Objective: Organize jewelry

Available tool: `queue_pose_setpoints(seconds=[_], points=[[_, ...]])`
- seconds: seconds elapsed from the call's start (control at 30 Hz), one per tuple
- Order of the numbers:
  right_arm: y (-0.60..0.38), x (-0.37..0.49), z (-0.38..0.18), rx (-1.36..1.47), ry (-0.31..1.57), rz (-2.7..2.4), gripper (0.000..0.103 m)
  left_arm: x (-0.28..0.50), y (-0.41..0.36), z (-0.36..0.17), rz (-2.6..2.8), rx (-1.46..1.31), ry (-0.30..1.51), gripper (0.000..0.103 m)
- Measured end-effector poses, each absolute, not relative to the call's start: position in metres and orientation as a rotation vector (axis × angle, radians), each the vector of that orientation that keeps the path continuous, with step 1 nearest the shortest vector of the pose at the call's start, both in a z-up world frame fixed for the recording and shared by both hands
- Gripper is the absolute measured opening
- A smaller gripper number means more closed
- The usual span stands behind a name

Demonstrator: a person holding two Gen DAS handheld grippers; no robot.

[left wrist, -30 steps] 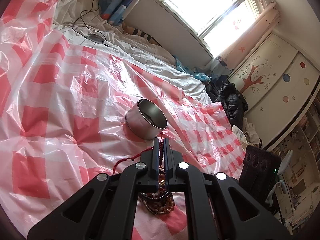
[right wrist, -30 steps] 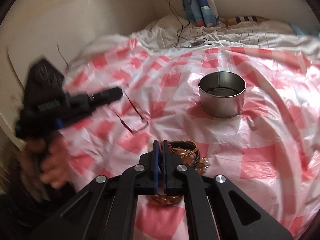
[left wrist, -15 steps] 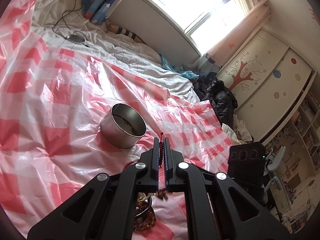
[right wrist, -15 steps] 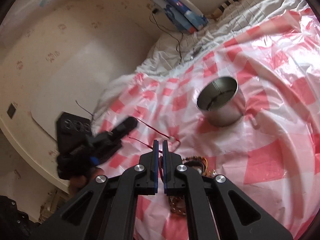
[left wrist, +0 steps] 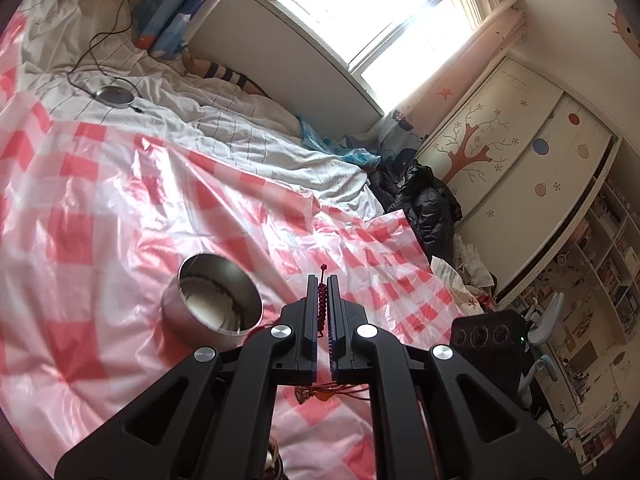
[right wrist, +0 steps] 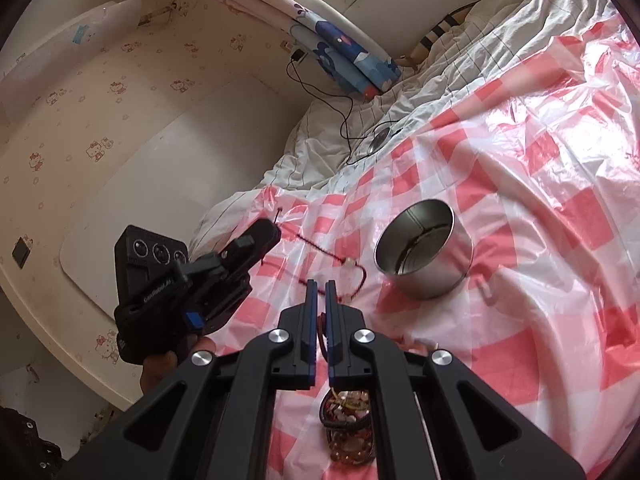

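While the red beaded string stayed pinched between the closed jaws of the left gripper, it had risen clear of the checked plastic sheet since a second before, when most of it trailed across the sheet; in the right wrist view it now hung in a slack loop from the left gripper down towards the sheet, beside the metal tin. The tin stood upright and open towards the near edge of the sheet, just left of the left gripper's tips, closer in that view than half a second earlier. The right gripper had its jaws nearly together; a red strand showed in the narrow gap, though whether it was gripped I could not tell. The remaining heap of bracelets lay at the near edge, under the right gripper. By my reading the lift was done and the carry to the tin was well under way; the dangling loop might catch the rim.
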State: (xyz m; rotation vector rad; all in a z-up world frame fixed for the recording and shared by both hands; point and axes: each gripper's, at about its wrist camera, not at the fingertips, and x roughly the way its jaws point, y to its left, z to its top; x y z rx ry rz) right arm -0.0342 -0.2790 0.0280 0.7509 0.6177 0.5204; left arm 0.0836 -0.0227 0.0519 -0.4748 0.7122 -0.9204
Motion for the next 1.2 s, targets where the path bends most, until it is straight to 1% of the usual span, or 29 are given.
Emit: queue_pose_setpoints(seconds=[0.13, 0.2, 0.27, 0.33, 0.4, 0.43, 0.47, 0.57, 0.6, 0.63, 0.67, 0.7, 0.73, 0.8, 0.9, 1.0, 1.07, 1.1, 1.17, 1.2], points=[[-0.289, -0.021, 0.03, 0.766, 0.598, 0.499, 0.005, 0.11, -0.043, 0.05, -0.902, -0.453, 0.716, 0.004], [-0.292, -0.012, 0.033, 0.771, 0.589, 0.491, 0.005, 0.128, -0.057, 0.036, -0.842, -0.392, 0.783, 0.009], [-0.295, 0.0, 0.037, 0.774, 0.575, 0.489, 0.005, 0.143, -0.065, 0.018, -0.763, -0.343, 0.888, 0.025], [-0.294, 0.013, 0.041, 0.766, 0.563, 0.493, 0.005, 0.149, -0.06, 0.007, -0.692, -0.357, 0.936, 0.031], [-0.291, 0.026, 0.044, 0.76, 0.554, 0.499, 0.005, 0.15, -0.049, 0.013, -0.663, -0.37, 0.923, 0.039], [-0.288, 0.034, 0.045, 0.763, 0.551, 0.507, 0.005, 0.148, -0.042, 0.017, -0.639, -0.371, 0.901, 0.049], [-0.286, 0.042, 0.045, 0.763, 0.552, 0.51, 0.005, 0.146, -0.032, 0.022, -0.61, -0.382, 0.87, 0.055], [-0.281, 0.051, 0.045, 0.715, 0.587, 0.46, 0.005, 0.146, -0.012, 0.026, -0.58, -0.424, 0.851, 0.059], [-0.279, 0.051, 0.044, 0.674, 0.624, 0.427, 0.009, 0.146, -0.005, 0.025, -0.568, -0.441, 0.857, 0.059], [-0.276, 0.048, 0.04, 0.609, 0.692, 0.38, 0.031, 0.146, 0.0, 0.024, -0.556, -0.449, 0.863, 0.059], [-0.275, 0.043, 0.034, 0.558, 0.73, 0.333, 0.07, 0.145, 0.007, 0.023, -0.54, -0.458, 0.872, 0.06], [-0.274, 0.034, 0.026, 0.508, 0.771, 0.275, 0.078, 0.147, 0.01, 0.022, -0.533, -0.462, 0.876, 0.06], [-0.272, 0.028, 0.02, 0.478, 0.793, 0.244, 0.08, 0.147, 0.013, 0.022, -0.531, -0.465, 0.878, 0.06], [-0.264, 0.024, 0.005, 0.418, 0.875, 0.217, 0.08, 0.142, 0.015, 0.022, -0.532, -0.461, 0.877, 0.06], [-0.245, 0.031, -0.009, 0.312, 0.938, 0.168, 0.08, 0.133, 0.016, 0.022, -0.537, -0.447, 0.875, 0.062], [-0.217, 0.038, -0.027, 0.151, 1.016, 0.1, 0.081, 0.124, 0.017, 0.02, -0.539, -0.426, 0.884, 0.063], [-0.202, 0.036, -0.037, 0.044, 1.037, 0.08, 0.08, 0.119, 0.02, 0.02, -0.537, -0.423, 0.884, 0.064], [-0.198, 0.033, -0.04, 0.004, 1.03, 0.078, 0.074, 0.116, 0.023, 0.02, -0.535, -0.426, 0.883, 0.064], [-0.198, 0.029, -0.041, -0.01, 1.026, 0.083, 0.022, 0.112, 0.027, 0.02, -0.534, -0.433, 0.881, 0.066], [-0.203, 0.028, -0.042, 0.013, 1.028, 0.084, 0.015, 0.111, 0.029, 0.019, -0.532, -0.438, 0.882, 0.066]])
